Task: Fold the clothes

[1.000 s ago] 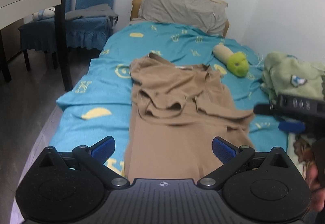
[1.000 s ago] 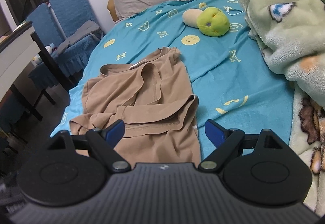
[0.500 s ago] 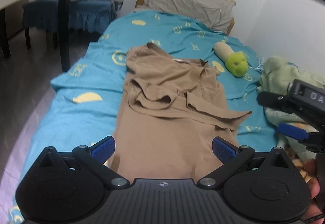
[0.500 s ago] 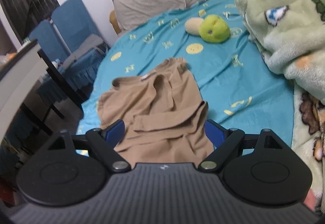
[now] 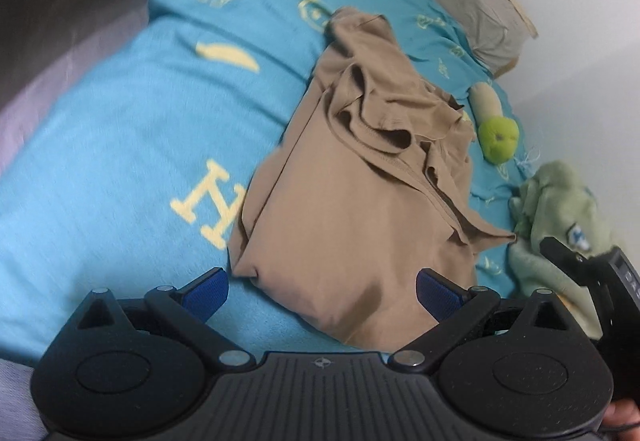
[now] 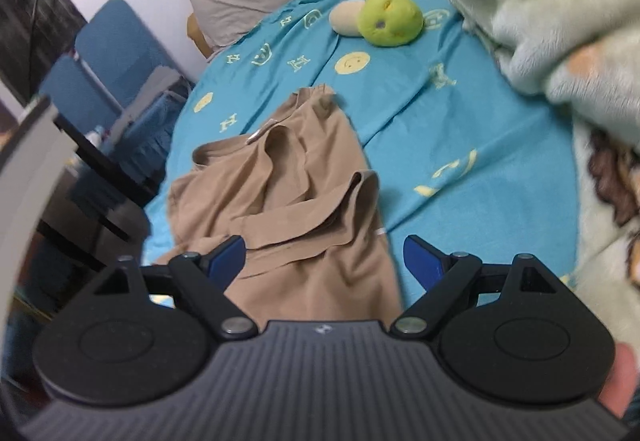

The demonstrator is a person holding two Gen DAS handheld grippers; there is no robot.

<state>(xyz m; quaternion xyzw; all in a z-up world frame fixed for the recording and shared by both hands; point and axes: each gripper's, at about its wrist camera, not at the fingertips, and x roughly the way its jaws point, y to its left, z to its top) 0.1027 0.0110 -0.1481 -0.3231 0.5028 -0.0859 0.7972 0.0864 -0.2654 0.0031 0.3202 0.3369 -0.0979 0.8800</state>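
Both grippers have their jaws wide apart, nothing in them. The left gripper [image 5: 322, 287] hovers over the near hem of the tan shirt [image 5: 360, 177], which lies rumpled on the teal bedsheet [image 5: 120, 145]. The right gripper [image 6: 323, 257] frames its folded-over sleeve. Only the right view shows the blue chairs [image 6: 108, 69]; the left view catches the other gripper's body at its edge.

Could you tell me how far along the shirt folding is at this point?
Partly done: the tan shirt lies on the blue bedsheet with its sleeves already folded in over the body. In hand: nothing; the left gripper and right gripper are both open above the hem end. Left: folding the body up.
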